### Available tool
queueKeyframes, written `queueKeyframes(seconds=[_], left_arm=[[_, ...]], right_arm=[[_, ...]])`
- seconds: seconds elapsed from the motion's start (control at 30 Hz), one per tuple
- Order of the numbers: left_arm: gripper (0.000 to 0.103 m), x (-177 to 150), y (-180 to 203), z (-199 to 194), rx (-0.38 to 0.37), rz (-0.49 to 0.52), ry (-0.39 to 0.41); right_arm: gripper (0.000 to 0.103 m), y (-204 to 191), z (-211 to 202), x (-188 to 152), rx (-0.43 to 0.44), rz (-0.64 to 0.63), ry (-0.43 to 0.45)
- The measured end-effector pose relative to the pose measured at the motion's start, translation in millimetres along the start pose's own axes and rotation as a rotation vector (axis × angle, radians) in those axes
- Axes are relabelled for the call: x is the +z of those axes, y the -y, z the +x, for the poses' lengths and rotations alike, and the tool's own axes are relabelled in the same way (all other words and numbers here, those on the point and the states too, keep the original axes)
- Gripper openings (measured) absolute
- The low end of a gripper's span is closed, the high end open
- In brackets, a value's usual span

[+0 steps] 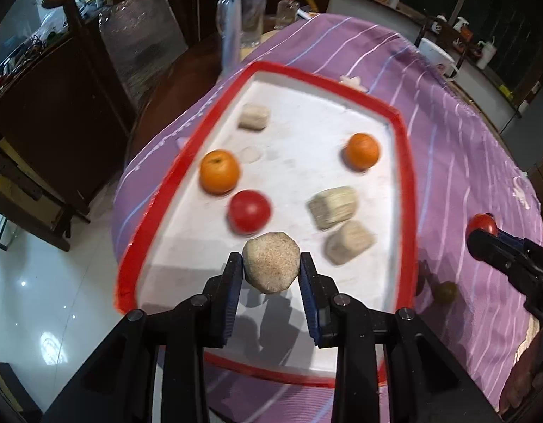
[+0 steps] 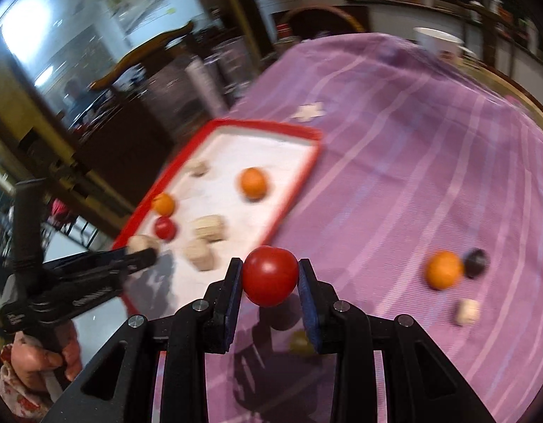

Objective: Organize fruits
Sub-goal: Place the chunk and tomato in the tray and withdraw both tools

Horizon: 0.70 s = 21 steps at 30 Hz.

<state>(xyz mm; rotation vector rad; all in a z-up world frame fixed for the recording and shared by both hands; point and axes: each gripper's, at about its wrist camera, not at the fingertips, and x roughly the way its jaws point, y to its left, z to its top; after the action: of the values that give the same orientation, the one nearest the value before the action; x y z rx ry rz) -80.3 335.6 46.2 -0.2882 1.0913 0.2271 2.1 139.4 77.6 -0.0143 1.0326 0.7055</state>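
Covering the table, a purple striped cloth (image 1: 447,112) bears a red-rimmed tray (image 1: 407,162) (two oranges (image 1: 220,172), three tan blocks (image 1: 333,207), one tomato (image 1: 249,211)); left gripper (image 1: 271,269) pinches a tan lump (image 1: 271,262), right gripper (image 2: 270,276) a second tomato (image 2: 270,275).

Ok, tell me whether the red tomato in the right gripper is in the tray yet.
Not yet. The right gripper holds the tomato over the purple cloth, just outside the red-rimmed tray.

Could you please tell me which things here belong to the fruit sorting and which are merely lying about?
Part of the job:
red-rimmed tray
beige lump in the left gripper
red tomato in the right gripper
loose orange on the cloth

Lying about:
white cup
glass vase
wooden chair
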Motion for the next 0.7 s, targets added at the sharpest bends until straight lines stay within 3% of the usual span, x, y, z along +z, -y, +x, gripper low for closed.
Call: queueKeyframes(seconds=[0.2,0.43,0.5,0.57,0.7], left_arm=[[0.031,-3.6,-18.6,10.2,0.008,0.010,-0.027],[0.032,-0.1,-35.8,10.9,-0.004,-0.003,-0.033],[0.037,1.7,-39.1,8.3,-0.018,-0.006,-0.033],[0.051,4.5,-41.9,2.5,-0.024,-0.007,-0.021],[0.056,13.1,-46.0,-11.1,-0.033,-0.018,0.012]], right_arm=[[0.034,-51.8,35.7,-8.1,0.030,-0.090,-0.060],[0.035,-80.2,69.3,-20.5,0.007,-0.128,-0.111],[0.035,-82.0,74.0,-21.6,-0.001,-0.124,-0.112],[0.035,-83.3,77.7,-20.1,-0.008,-0.118,-0.121],[0.035,-84.6,74.2,-14.8,-0.020,-0.105,-0.112]])
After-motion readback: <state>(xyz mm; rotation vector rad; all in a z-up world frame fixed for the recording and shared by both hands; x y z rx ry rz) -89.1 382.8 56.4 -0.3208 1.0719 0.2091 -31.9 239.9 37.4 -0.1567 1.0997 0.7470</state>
